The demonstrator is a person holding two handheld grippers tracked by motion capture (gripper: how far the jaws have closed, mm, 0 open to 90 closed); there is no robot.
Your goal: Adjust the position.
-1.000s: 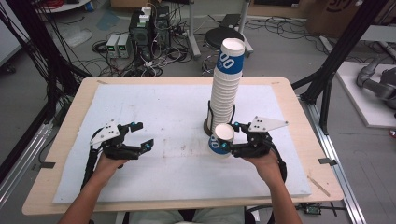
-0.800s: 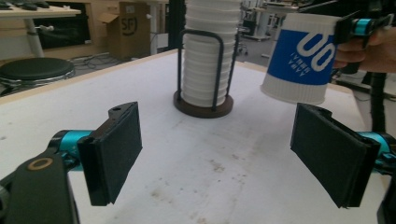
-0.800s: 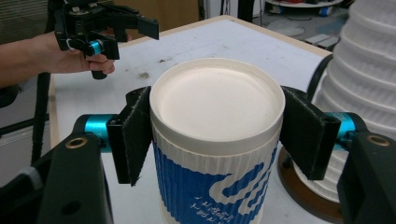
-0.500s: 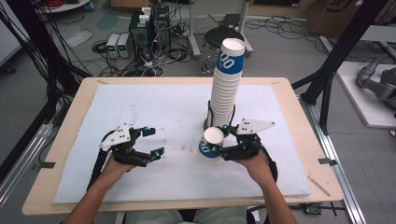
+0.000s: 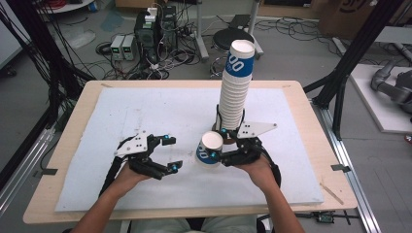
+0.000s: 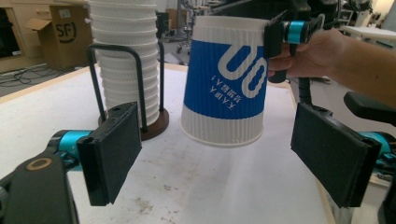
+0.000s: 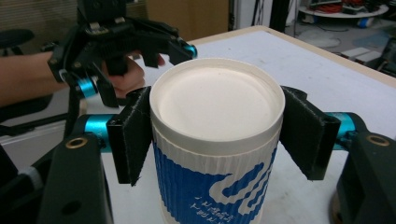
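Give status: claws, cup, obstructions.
Right claw shut on paper cup, held tipped above table. Left claw open, empty, facing cup. Cup stack in holder just behind; nothing between.

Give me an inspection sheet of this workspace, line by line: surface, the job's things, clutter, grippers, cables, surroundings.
Surface: white foam sheet on a pale wooden table, faint scuffs.
Job's things: blue-and-white ribbed paper cup held tipped on its side, off the sheet; tall stack of white paper cups in a black wire holder on a round brown base.
Clutter: nothing seen on the sheet.
Grippers: right hand-held gripper shut on the cup below its rim; left hand-held gripper open, empty, facing the cup.
Cables: black cable by the right wrist; tangled cables on the floor.
Surroundings: electronics boxes, black frame posts, cardboard box.
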